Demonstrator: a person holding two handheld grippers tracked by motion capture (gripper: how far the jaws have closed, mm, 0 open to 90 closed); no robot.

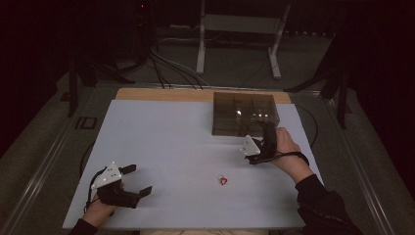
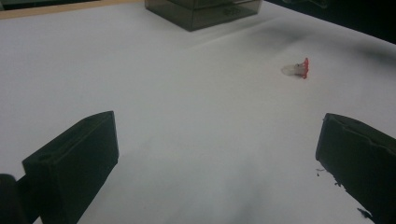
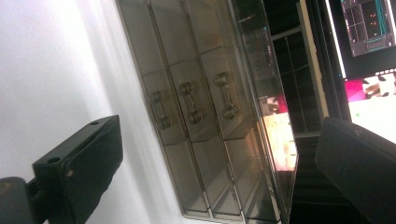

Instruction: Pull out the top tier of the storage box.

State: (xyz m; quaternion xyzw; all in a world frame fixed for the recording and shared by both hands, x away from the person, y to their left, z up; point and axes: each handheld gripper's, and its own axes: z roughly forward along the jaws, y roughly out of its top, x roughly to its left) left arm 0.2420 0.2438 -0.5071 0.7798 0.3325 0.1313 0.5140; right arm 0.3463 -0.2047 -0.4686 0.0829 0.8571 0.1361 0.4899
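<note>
— Where are the two grippers?

— The left gripper (image 1: 135, 180) sits at the near left corner of the white worktop (image 1: 166, 142), held low in the person's left hand (image 1: 98, 211). Its fingers are spread wide with nothing between them. The right gripper (image 1: 268, 133) is over at the far right, held in the right hand (image 1: 288, 152), turned on its side and pointing at the smoky drawer box (image 1: 244, 113).

— And the right one's fingers?

— Also spread wide and empty. In the right gripper view the box (image 3: 205, 116) fills the gap between them: three drawers side by side, each with a small bar handle (image 3: 190, 102), all shut as far as I can tell. The fingers do not touch the box.

— Anything else on the worktop?

— A small red and clear piece (image 1: 222, 180) lies near the middle of the near half, between the two grippers and well apart from both. In the left gripper view it (image 2: 299, 69) lies on its side, ahead and to the right of the fingers, with the box (image 2: 205, 10) far behind it.

— What is that piece?

— Too small to tell.
</note>
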